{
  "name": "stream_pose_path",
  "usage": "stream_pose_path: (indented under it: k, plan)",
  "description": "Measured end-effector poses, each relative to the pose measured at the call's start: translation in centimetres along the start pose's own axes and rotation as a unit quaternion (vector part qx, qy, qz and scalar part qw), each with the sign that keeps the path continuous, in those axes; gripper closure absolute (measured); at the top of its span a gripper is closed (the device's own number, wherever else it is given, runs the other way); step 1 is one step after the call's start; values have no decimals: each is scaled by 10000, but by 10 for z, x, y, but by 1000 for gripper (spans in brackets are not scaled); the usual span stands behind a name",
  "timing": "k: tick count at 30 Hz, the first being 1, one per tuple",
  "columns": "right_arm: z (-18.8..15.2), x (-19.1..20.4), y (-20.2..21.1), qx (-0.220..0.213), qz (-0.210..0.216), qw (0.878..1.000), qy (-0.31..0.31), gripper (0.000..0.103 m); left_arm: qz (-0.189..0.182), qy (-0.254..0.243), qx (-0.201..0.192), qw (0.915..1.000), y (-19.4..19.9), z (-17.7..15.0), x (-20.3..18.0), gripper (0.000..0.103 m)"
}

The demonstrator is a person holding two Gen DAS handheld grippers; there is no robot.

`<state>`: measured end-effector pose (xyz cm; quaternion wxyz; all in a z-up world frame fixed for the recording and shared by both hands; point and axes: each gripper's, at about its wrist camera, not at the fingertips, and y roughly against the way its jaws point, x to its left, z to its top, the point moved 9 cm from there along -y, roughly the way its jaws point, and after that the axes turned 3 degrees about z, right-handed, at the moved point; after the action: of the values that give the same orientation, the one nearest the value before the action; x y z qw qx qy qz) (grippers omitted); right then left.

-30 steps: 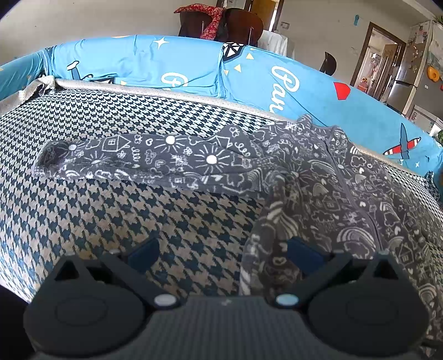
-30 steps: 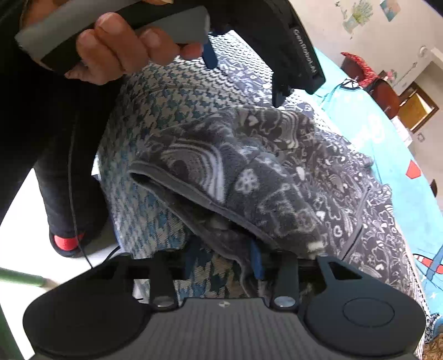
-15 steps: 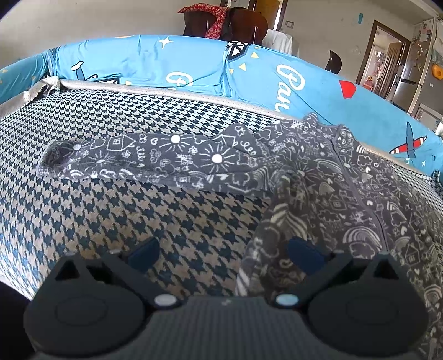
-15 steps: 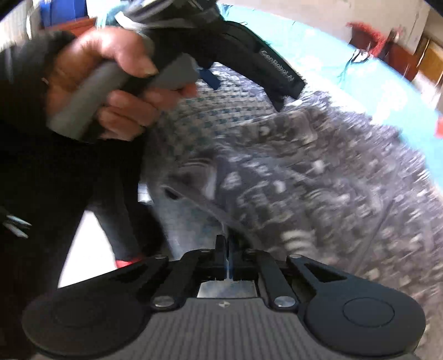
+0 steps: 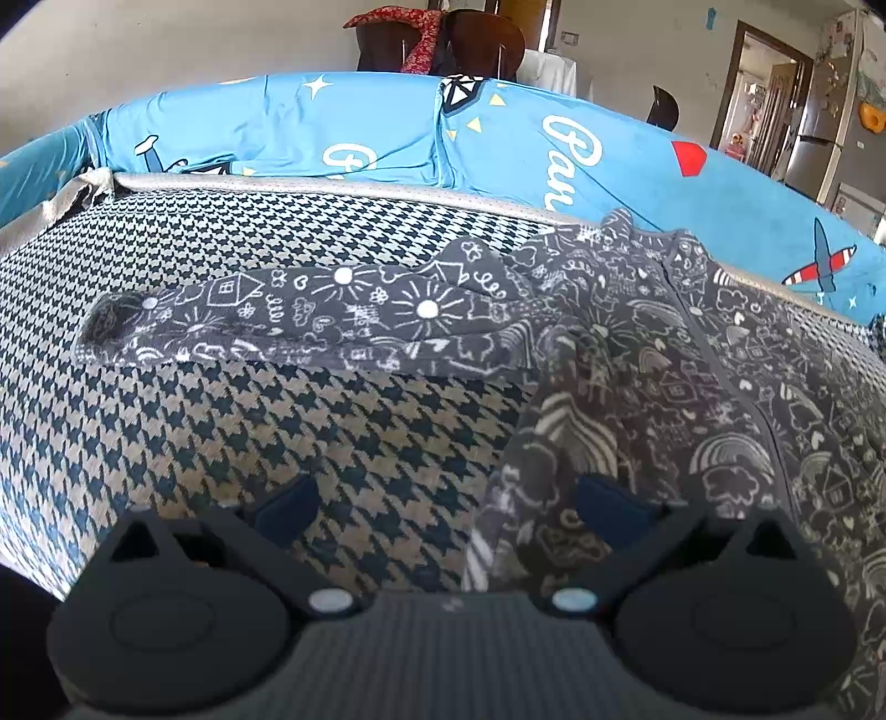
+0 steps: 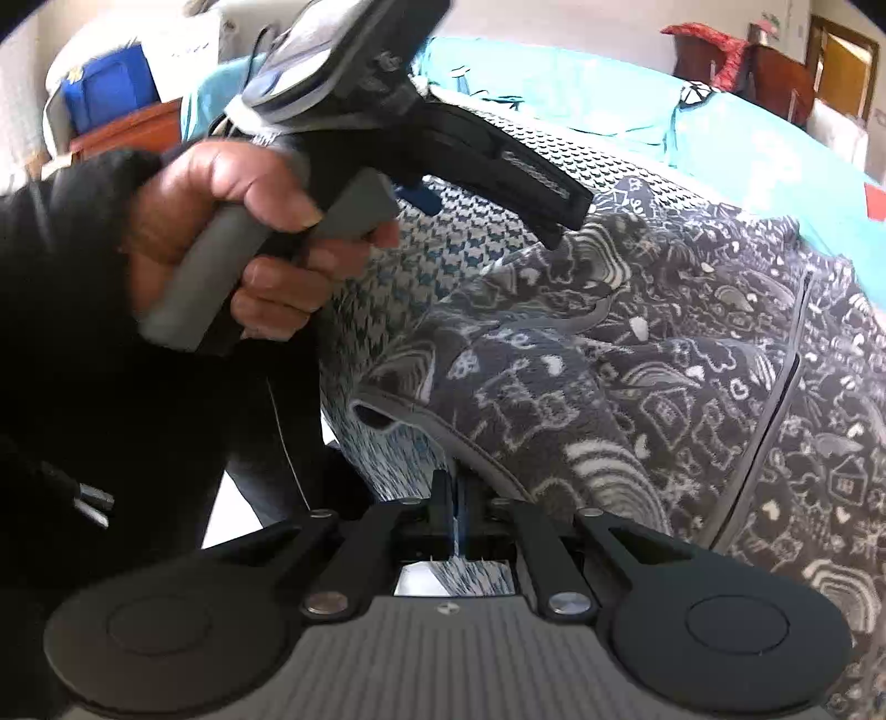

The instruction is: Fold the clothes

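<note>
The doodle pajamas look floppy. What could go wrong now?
1. The right gripper is shut on just a thin bit of the pajamas' hem, so the cloth might slip out.
2. The left gripper is open over the near edge and grips nothing, so a lift could pull the pajamas crooked.
3. The long sleeve lies stretched out across the checked cushion and may drag.

- Houndstooth cover [image 5: 232,421]: dark-and-beige check fabric across the near surface, with a pale trim along its far edge.
- Blue printed sheet [image 5: 387,133]: stars, white lettering, a red shape and an aeroplane motif; lies beyond the trim.
- Dark wooden chair [image 5: 482,44]: far centre, red patterned cloth [image 5: 410,27] draped over it.
- Doorway [image 5: 767,99]: far right, brown frame.
- Refrigerator [image 5: 836,105]: far right edge.
- Blue box [image 6: 108,91]: far left, on a reddish-brown cabinet [image 6: 130,133].
</note>
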<state>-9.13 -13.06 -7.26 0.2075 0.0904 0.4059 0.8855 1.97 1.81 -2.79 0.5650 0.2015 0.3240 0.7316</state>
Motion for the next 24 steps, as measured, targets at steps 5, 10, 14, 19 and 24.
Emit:
stream_pose_path:
  k: [5,10,14,19,24]
  plan:
    - [-8,-2,0,69,23,9999,-105,98,74,-104,15,9999,-3,-2,-2,0]
    - [-14,2,1,171,397,9988,-235,99,105,-174,-66,9998,-2,-1,-8,0]
    - [-10,2,10,30,288,9995,-80,99,209,-338,32,9992,-9,-4,-15,0]
    - [2,-22,25,-232,73,9992,-303,99,894,-458,361,9943,-30,-10,-7,0]
    - [9,-47,37,-436,-161,9973,-562,98,1122,-113,595,9918,-44,-11,11,0]
